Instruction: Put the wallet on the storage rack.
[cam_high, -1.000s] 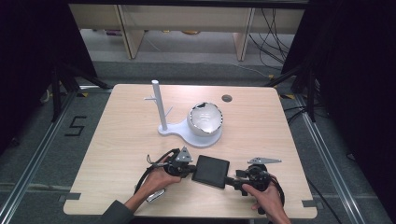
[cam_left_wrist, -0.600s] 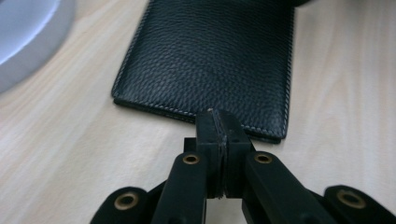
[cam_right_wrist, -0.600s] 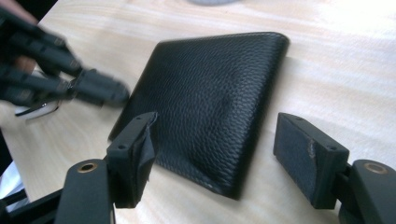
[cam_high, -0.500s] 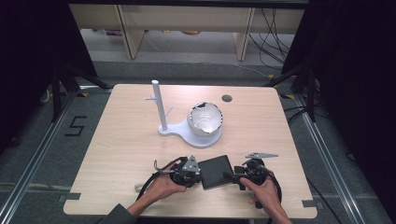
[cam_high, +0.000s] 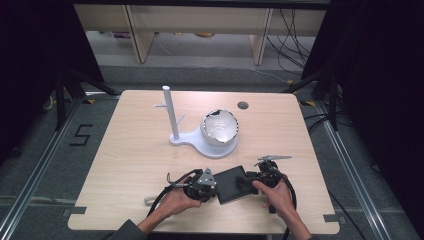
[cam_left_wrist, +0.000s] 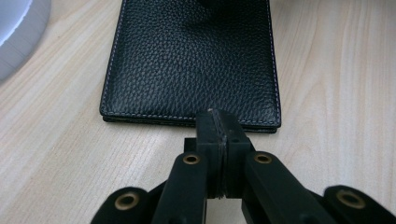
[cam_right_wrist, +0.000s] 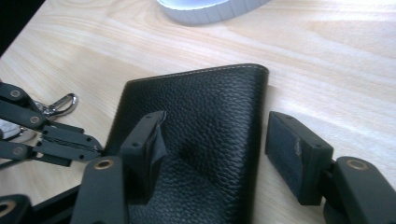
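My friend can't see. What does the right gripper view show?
A black leather wallet lies on a pale wooden table, with the right hand-held gripper open, one jaw over the wallet, the other beside its edge. Its jaws have just been closing.

In the left gripper view, the far end of the black leather wallet (cam_left_wrist: 191, 60) ran off the top edge, and the white base (cam_left_wrist: 18, 32) at the upper left was cut to 1 curved corner. The shut left tongs (cam_left_wrist: 217, 128) covered the middle of the wallet's near edge, so whether they pinched it could not be told. In the right gripper view, the near end of the wallet (cam_right_wrist: 205, 140) left the bottom edge, and the right tongs' (cam_right_wrist: 219, 149) left jaw hid part of its face. In the high view, both hands covered the tongs' bodies, and the small dark disc (cam_high: 243, 105) on the counter (cam_high: 125, 150) was too small to identify.
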